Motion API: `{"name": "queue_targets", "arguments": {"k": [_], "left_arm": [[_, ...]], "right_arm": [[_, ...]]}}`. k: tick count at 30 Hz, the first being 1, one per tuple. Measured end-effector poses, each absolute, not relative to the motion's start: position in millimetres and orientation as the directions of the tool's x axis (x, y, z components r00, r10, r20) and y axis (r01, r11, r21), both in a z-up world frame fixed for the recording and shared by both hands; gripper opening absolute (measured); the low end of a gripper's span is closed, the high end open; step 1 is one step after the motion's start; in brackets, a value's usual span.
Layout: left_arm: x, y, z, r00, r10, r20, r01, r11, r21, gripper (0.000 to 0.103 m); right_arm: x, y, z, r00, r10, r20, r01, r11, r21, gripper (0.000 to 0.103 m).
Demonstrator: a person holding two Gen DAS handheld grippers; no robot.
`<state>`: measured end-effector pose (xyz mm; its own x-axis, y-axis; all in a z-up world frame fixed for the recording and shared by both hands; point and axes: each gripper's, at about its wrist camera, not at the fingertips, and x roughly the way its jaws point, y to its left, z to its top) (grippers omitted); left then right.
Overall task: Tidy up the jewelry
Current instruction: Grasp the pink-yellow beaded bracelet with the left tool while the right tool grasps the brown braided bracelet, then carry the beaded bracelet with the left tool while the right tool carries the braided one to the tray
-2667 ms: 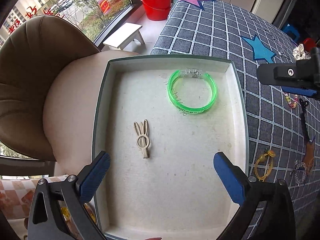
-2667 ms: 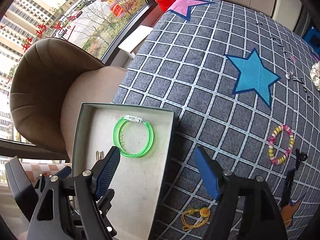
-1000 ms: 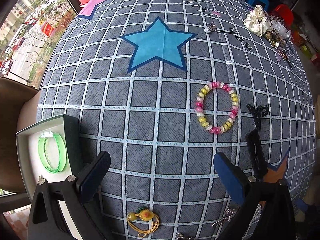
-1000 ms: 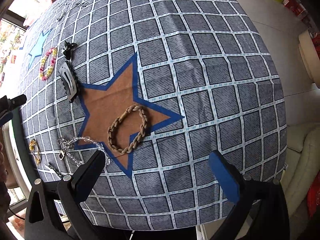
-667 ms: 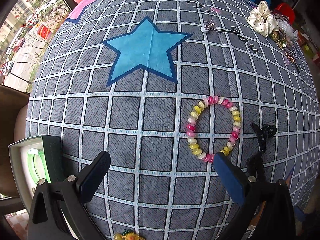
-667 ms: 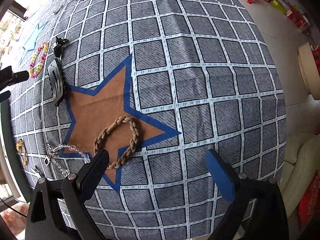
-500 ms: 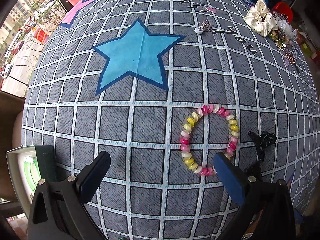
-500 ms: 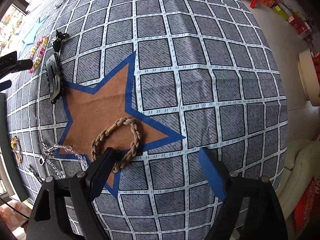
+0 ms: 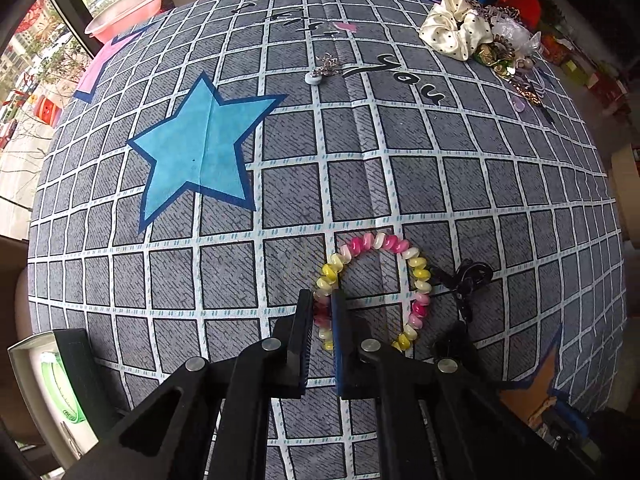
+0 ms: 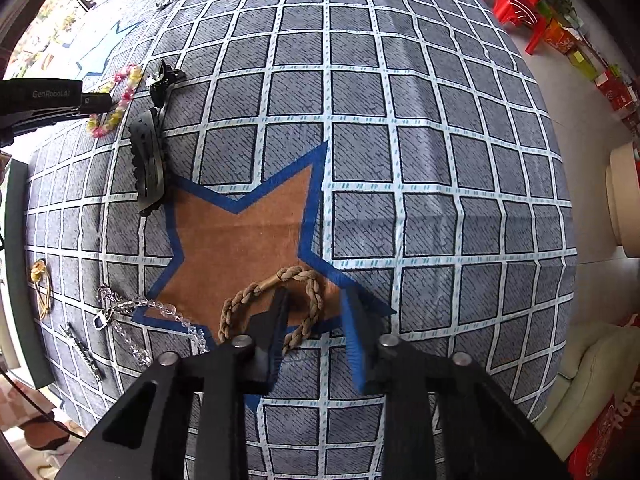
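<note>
Left wrist view: left claw [image 9: 322, 304] has just snapped narrow onto the 9 o'clock side of the pink, yellow and white beaded bracelet [image 9: 376, 241], which lies on the table at 5 o'clock. It looks ready to lift.

Right wrist view: right claw [image 10: 314, 320] has just been closing and is half-narrowed. It straddles one strand of the tan braided rope bracelet [image 10: 248, 294] at 6 o'clock and has not yet pinched it.
</note>
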<state>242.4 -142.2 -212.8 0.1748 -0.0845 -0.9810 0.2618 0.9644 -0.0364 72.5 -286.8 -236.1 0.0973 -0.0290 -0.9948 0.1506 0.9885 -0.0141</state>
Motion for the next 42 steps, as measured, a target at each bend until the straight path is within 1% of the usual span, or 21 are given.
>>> {"name": "queue_targets", "arguments": {"k": [12,16,17,19,20,21,27,34,42], "left_arm": [[219,-136,-181,0.197,-0.16,-0.967,0.257,0.961,-0.107,0.016],[201,-122,-174,0.206,-0.178,-0.962,0.256,0.959,-0.123,0.016],[189,-107,-169,0.21,-0.182,-0.961,0.258,0.958,-0.125,0.016],[183,-113,-167,0.218,-0.187,-0.958,0.258,0.958,-0.128,0.016],[176,-94,-159,0.221,-0.193,-0.956,0.257,0.957,-0.134,0.016],[174,-94,-158,0.224,-0.197,-0.954,0.253,0.957,-0.139,0.016],[148,-49,-130,0.243,-0.217,-0.946,0.226,0.961,-0.162,0.016],[130,-2,-118,0.272,-0.206,-0.94,0.155,0.973,-0.169,0.016],[107,61,-114,0.299,-0.182,-0.937,0.062,0.983,-0.171,0.016]], "right_arm": [[85,-324,-201,0.153,0.118,-0.981,0.244,0.958,0.153,0.007],[93,-328,-187,0.169,0.14,-0.976,0.265,0.947,0.181,0.007],[92,-330,-183,0.172,0.144,-0.974,0.27,0.944,0.188,0.007],[89,-330,-177,0.178,0.149,-0.973,0.278,0.941,0.195,0.007],[91,-329,-174,0.179,0.148,-0.973,0.279,0.94,0.195,0.007],[92,-329,-170,0.181,0.146,-0.973,0.277,0.941,0.193,0.007],[69,-317,-149,0.201,0.14,-0.97,0.241,0.952,0.187,0.007],[89,-277,-130,0.228,0.151,-0.962,0.165,0.968,0.191,0.007],[106,-212,-110,0.242,0.195,-0.95,0.036,0.977,0.21,0.007]]}}
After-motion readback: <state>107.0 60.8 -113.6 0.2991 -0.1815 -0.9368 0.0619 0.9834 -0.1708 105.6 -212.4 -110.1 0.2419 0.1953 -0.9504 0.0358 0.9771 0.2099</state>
